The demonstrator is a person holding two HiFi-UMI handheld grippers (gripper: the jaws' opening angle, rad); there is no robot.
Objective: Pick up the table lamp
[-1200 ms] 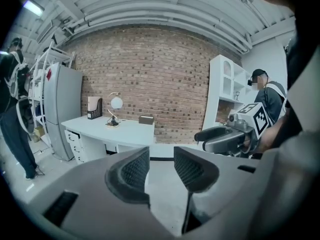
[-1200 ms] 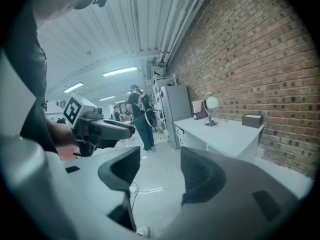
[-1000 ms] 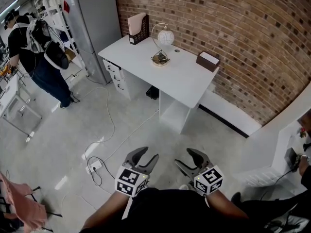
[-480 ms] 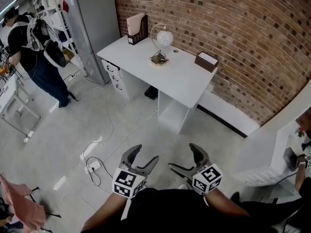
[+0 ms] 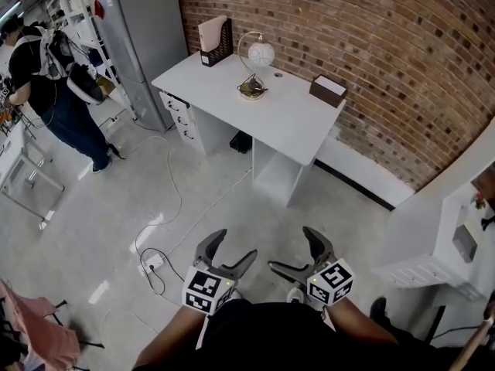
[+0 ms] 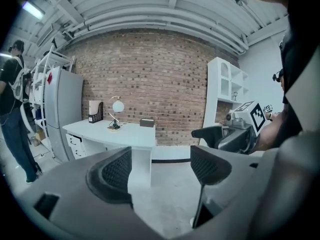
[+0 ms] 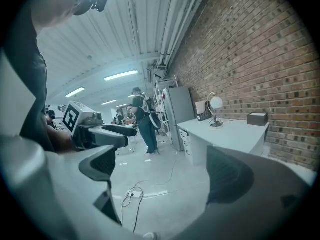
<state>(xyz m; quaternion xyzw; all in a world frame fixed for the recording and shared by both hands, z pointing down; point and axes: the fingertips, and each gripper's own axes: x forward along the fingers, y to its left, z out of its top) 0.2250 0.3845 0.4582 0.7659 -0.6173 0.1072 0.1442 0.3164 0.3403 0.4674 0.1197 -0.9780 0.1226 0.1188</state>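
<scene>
The table lamp [image 5: 255, 66], a white globe on a curved gold arm with a round gold base, stands on the white desk [image 5: 286, 122] by the brick wall; it also shows small in the left gripper view as the lamp [image 6: 116, 113] and in the right gripper view as the lamp [image 7: 215, 109]. Both grippers hang low in front of me, far from the desk. My left gripper [image 5: 230, 248] has just been opening and stands open with nothing between its jaws. My right gripper [image 5: 296, 250] has likewise just been opening and is open and empty.
On the desk stand a dark file holder [image 5: 213, 39] with papers and a brown box [image 5: 328, 91]. A grey cabinet [image 5: 147, 37] stands left of the desk. A person [image 5: 58, 91] stands at the far left. A white cable and power strip [image 5: 152, 263] lie on the floor. White shelving [image 5: 445, 230] is at right.
Both grippers' jaws have spread wider than a second ago. The view has shifted slightly; the hands stay in much the same place.
</scene>
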